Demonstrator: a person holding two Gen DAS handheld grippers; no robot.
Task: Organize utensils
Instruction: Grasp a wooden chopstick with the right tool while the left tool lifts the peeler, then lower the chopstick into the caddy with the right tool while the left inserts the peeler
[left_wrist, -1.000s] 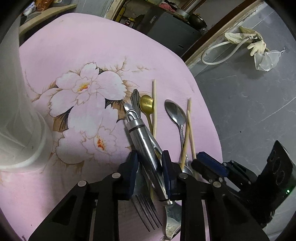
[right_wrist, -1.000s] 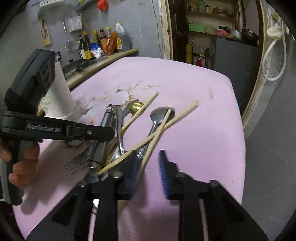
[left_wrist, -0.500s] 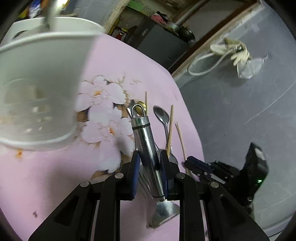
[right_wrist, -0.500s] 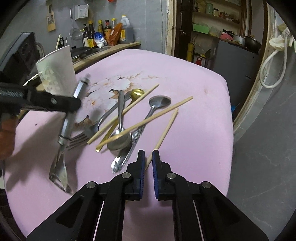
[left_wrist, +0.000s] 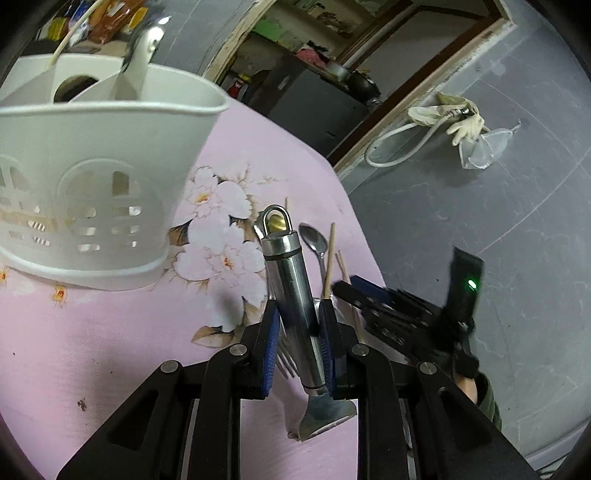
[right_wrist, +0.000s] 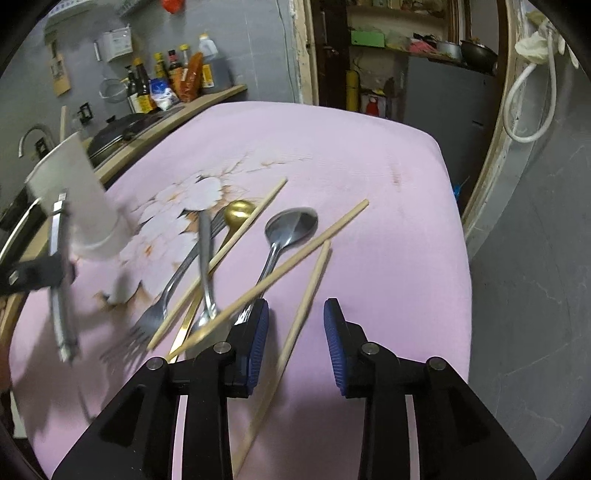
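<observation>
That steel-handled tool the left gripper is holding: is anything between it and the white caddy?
Nothing visible. The steel-handled tool is lifted in the left gripper, with only bare pink cloth between it and the white caddy. The caddy's near compartment looks open.

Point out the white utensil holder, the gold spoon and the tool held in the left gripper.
white utensil holder (left_wrist: 92, 155), left wrist view, front wall below the rim.
gold spoon (right_wrist: 239, 212), right wrist view, on its bowl.
steel-handled tool (left_wrist: 295, 291), left wrist view, mid-handle.
left gripper (left_wrist: 300, 347), left wrist view, between the fingertips.

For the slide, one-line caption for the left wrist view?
Left gripper clamps a steel-handled utensil beside the white utensil caddy.
</observation>
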